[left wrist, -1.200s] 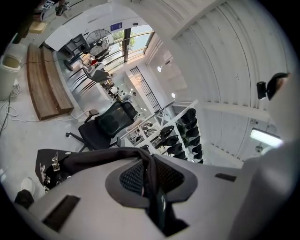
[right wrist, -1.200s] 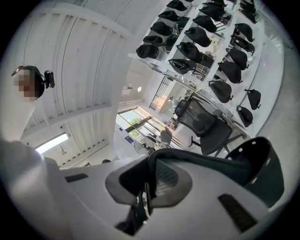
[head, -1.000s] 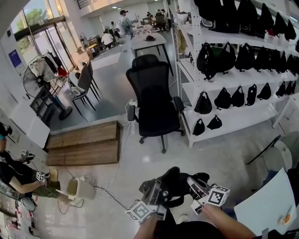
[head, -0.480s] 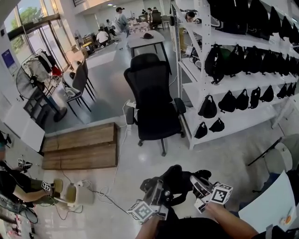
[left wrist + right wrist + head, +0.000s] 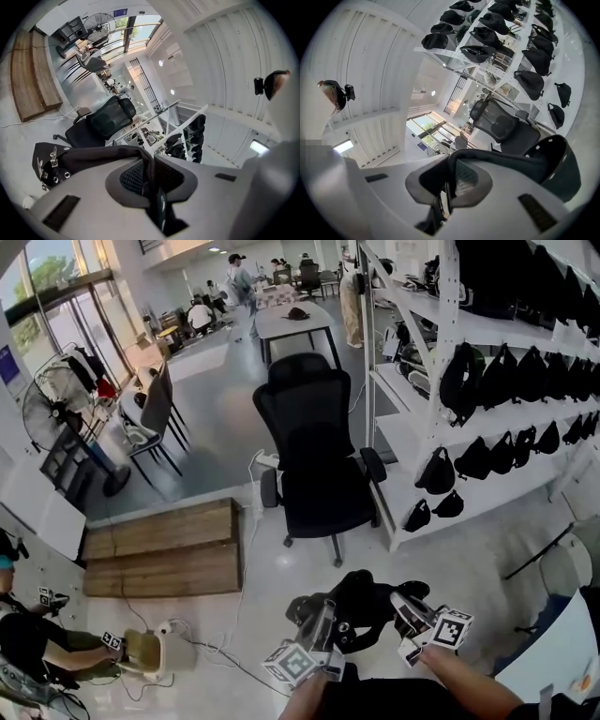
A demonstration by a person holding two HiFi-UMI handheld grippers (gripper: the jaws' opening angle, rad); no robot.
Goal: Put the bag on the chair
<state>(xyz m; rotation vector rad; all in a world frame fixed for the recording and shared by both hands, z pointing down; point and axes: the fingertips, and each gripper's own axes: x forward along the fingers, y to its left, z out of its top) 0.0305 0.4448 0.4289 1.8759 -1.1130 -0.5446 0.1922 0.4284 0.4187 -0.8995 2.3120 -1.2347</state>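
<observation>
You are in the carry step. The bag (image 5: pixel 361 607) hangs in the air between your two grippers, low in the head view and over the floor (image 5: pixel 281 559), well short of the chair (image 5: pixel 319 460). Nothing of it touches the chair yet. The chair faces you, with its seat (image 5: pixel 323 505) toward you and the shelves (image 5: pixel 487 427) close on its right.

The next move, as I judge it, is to bring both grippers forward together until the bag is over the seat, between the armrests (image 5: pixel 375 465). Then lower it until the seat takes its weight, and only then let go. Keep the two grippers level with each other, or the slack fabric may slide off the front edge of the seat.

The left gripper (image 5: pixel 328 626) has its fingers nearly together, pinched on a thin fold of the black fabric. The fold runs up between the pads in the left gripper view. The right gripper (image 5: pixel 410 611) is closed tighter, its fingers almost meeting on a thin edge of the bag, and the rest of the bag curves away to its right. Both grips look narrow, so move smoothly.
</observation>
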